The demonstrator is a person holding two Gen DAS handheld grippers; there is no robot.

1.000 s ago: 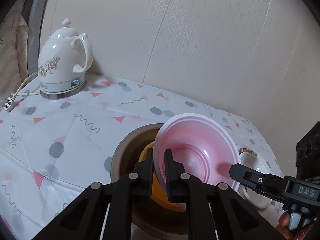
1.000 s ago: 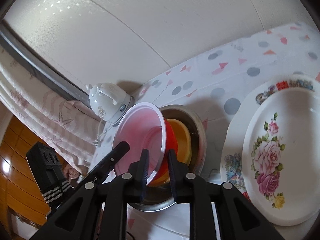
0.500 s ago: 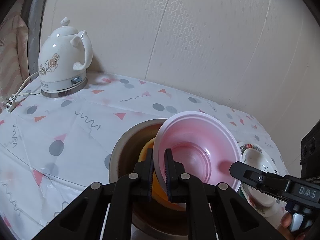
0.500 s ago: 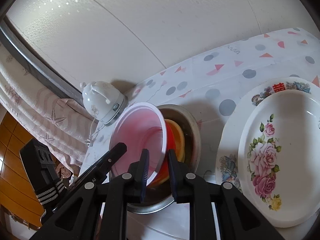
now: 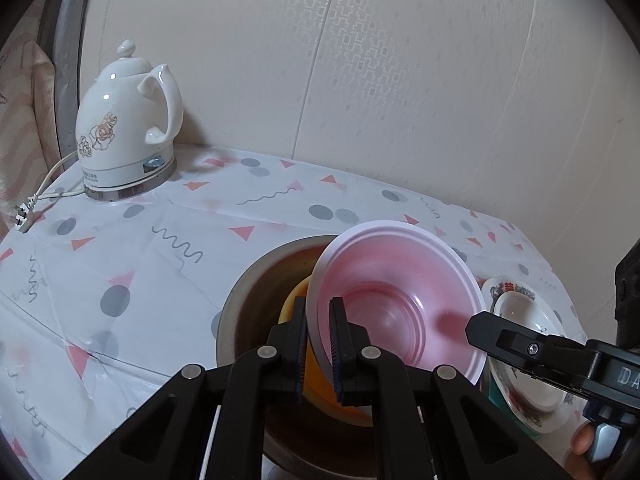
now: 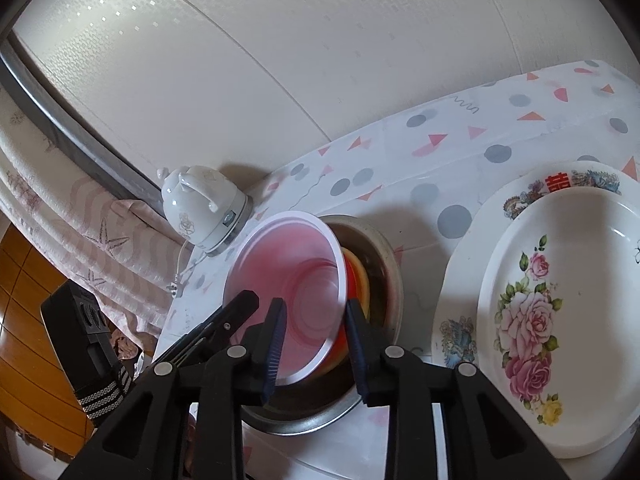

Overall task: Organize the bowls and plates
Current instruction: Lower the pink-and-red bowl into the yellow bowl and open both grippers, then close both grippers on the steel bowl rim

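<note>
My left gripper [image 5: 319, 348] is shut on the near rim of a pink bowl [image 5: 396, 300] and holds it tilted over a metal bowl [image 5: 256, 308] that holds an orange bowl [image 5: 294, 300]. In the right wrist view my right gripper [image 6: 314, 348] is open, its fingers astride the pink bowl's [image 6: 296, 280] rim without gripping it. The orange bowl [image 6: 360, 276] and a red one beside it sit in the metal bowl [image 6: 384, 256]. A floral plate [image 6: 560, 320] lies to the right on a larger patterned plate [image 6: 452, 312].
A white electric kettle [image 5: 124, 128] with a cord stands at the table's back left against the wall. The patterned tablecloth [image 5: 140, 248] covers the table. The floral plates [image 5: 524, 336] lie right of the metal bowl near the table's right edge.
My right gripper has opened and let go of the pink bowl's rim. My left gripper still holds the bowl, about where it was.
</note>
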